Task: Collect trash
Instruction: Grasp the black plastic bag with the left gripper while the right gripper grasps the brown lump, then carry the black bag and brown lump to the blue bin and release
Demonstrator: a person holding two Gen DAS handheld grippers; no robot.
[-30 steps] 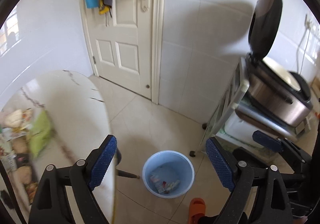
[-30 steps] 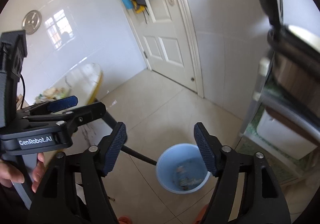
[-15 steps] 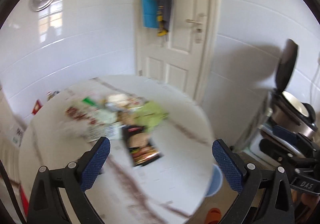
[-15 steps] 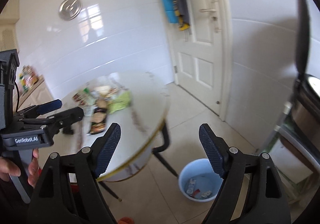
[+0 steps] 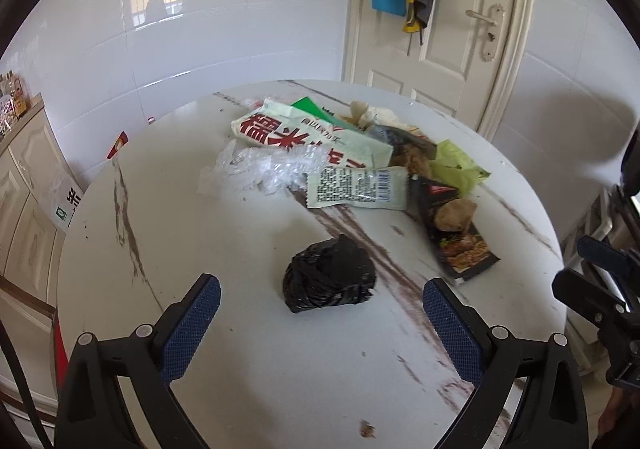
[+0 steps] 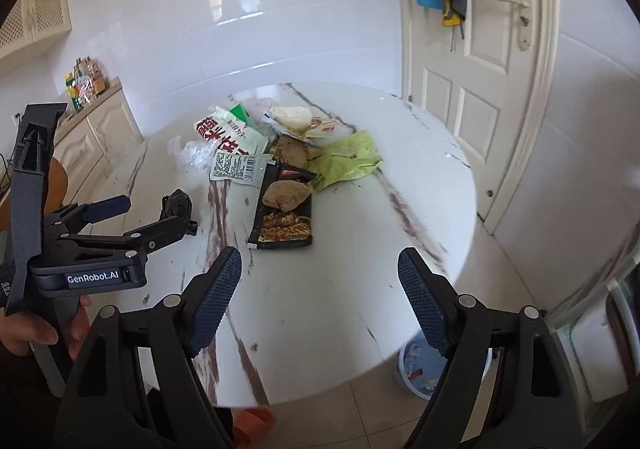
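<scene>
My left gripper (image 5: 318, 309) hangs over the near edge of the round white marble-veined table (image 5: 168, 209), and its jaws have just been opening; they stand wide apart with nothing pressed between the pads. Framed between them, lying on the table nearer me than the rest of the litter, is the crumpled black plastic bag (image 5: 330, 277), knotted into a loose lump. I judge it light and soft, so it should crush under the pads and could slip; I would close on its bulging middle, where the folds are thickest, not on a loose flap.

My right gripper (image 6: 320, 297) is also spread, its jaws having just opened further, empty over the table's near right edge. Further toward the centre lie the dark printed snack pouch (image 6: 284, 225), the white barcoded sachet (image 6: 236, 167), the clear crinkled film (image 5: 260, 171) and the lime-green wrapper (image 6: 348, 159), all flat, slick things. The pale blue bucket (image 6: 416, 369) waits on the floor below the table's near right rim.
</scene>
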